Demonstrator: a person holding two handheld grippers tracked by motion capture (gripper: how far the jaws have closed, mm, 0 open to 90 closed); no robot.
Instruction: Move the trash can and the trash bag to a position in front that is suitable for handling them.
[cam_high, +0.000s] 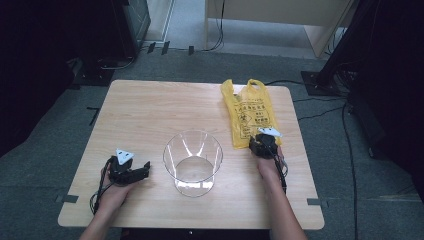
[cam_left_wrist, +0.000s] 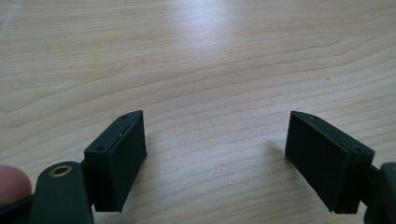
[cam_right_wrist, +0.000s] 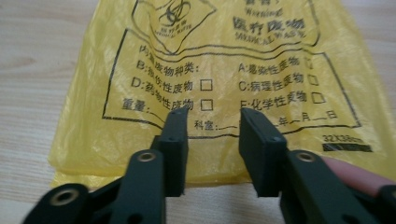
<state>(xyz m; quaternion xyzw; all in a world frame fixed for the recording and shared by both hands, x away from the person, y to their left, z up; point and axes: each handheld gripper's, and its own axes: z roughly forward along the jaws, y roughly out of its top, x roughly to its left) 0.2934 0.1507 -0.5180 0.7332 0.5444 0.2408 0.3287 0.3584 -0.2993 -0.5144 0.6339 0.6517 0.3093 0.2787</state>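
Observation:
A yellow plastic bag (cam_high: 248, 112) with black print lies flat on the back right of the wooden table (cam_high: 150, 110). My right gripper (cam_high: 260, 137) hovers over the bag's near edge. In the right gripper view the jaws stand a little apart above the bag (cam_right_wrist: 219, 56), and the right gripper (cam_right_wrist: 212, 116) is open with nothing pinched. A clear, empty plastic container (cam_high: 193, 145) stands upright in the middle of the table. To its left, my left gripper (cam_high: 145, 169) points toward it. The left gripper (cam_left_wrist: 215, 140) is wide open over bare wood (cam_left_wrist: 187, 56).
The table stands on grey carpet. Cables (cam_high: 345, 130) trail across the floor at the right. A light wooden desk (cam_high: 280, 20) stands behind, and dark equipment (cam_high: 130, 25) at the back left. A black stand base (cam_high: 320, 80) sits near the table's far right corner.

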